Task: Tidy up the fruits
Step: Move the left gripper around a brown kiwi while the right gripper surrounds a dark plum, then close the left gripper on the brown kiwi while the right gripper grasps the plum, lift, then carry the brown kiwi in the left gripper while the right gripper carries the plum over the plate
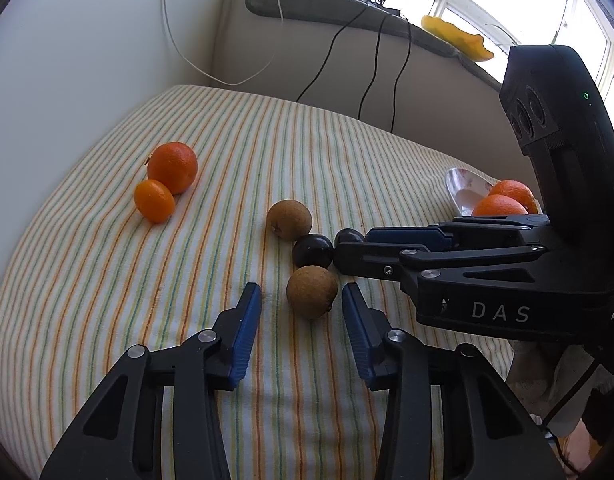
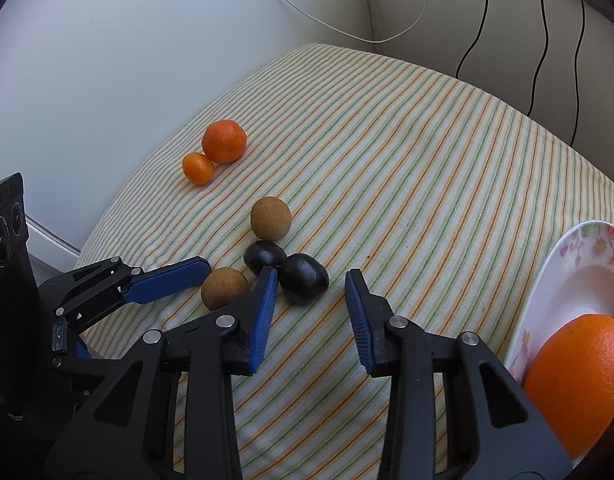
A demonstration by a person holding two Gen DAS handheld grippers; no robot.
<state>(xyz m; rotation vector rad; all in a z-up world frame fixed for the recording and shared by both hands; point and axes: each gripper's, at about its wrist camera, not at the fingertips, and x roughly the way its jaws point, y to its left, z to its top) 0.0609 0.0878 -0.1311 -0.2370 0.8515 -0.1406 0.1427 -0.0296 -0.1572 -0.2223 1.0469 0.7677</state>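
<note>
On the striped cloth (image 1: 107, 280) lie a big orange (image 1: 173, 167), a small orange (image 1: 154, 201), two brown fruits and two dark plums. My left gripper (image 1: 301, 293) is open around the near brown fruit (image 1: 311, 298); the right pad is close to it and the left pad stands apart. My right gripper (image 2: 311, 277) is open around the nearer dark plum (image 2: 305, 284), with a gap at its right pad. The other plum (image 2: 264, 255) and the far brown fruit (image 2: 271, 218) lie just behind. In the left wrist view my right gripper (image 1: 349, 246) reaches in from the right.
A flowered white plate (image 2: 567, 280) with oranges (image 2: 579, 368) in it sits at the cloth's right edge. A white wall bounds the left side. Black cables (image 1: 371, 80) and a white cable hang at the back below a ledge and window.
</note>
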